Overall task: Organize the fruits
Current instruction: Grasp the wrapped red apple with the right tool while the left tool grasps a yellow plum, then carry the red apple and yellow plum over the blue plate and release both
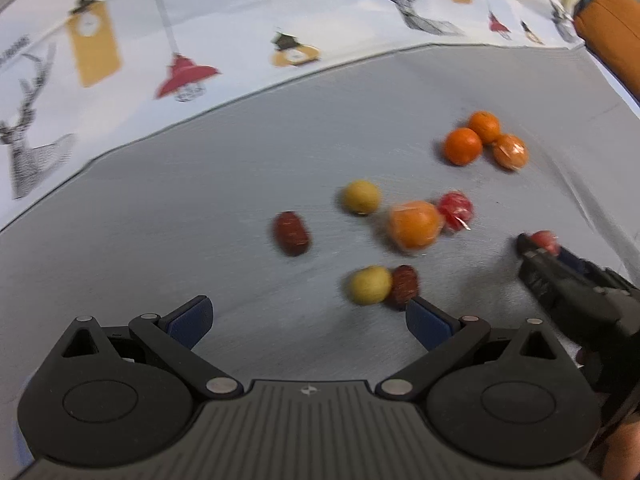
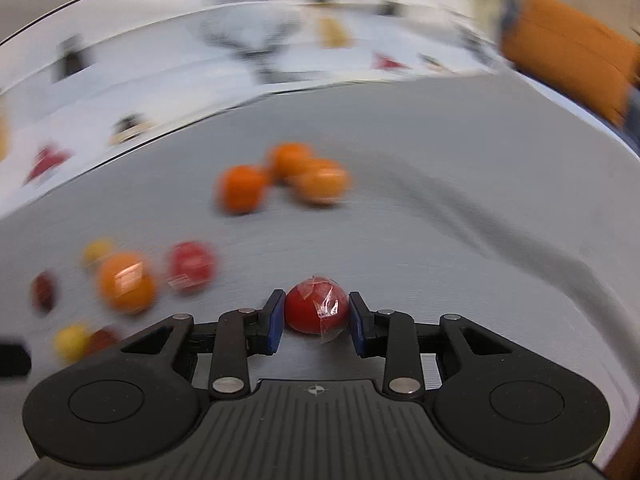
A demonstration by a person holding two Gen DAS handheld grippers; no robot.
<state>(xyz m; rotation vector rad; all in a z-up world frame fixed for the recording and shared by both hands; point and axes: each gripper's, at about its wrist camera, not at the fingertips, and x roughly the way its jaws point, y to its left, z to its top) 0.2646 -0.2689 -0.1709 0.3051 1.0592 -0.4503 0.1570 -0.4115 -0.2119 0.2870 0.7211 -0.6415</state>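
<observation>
Small fruits lie on a grey cloth (image 1: 200, 200). My right gripper (image 2: 316, 312) is shut on a red wrapped fruit (image 2: 316, 309); it also shows in the left wrist view (image 1: 544, 240). Three oranges (image 1: 462, 146) sit grouped at the far right, also in the right wrist view (image 2: 242, 188). A wrapped orange (image 1: 414, 224), a second red fruit (image 1: 456, 210), two yellow fruits (image 1: 362, 196) (image 1: 370, 284) and two dark red dates (image 1: 292, 232) (image 1: 405, 286) lie in the middle. My left gripper (image 1: 308, 318) is open and empty, just short of the near yellow fruit.
A white patterned tablecloth (image 1: 240, 20) with deer and lanterns lies beyond the grey cloth. An orange cushion (image 1: 612, 28) stands at the far right. The grey cloth has folds on its right side (image 2: 500, 220).
</observation>
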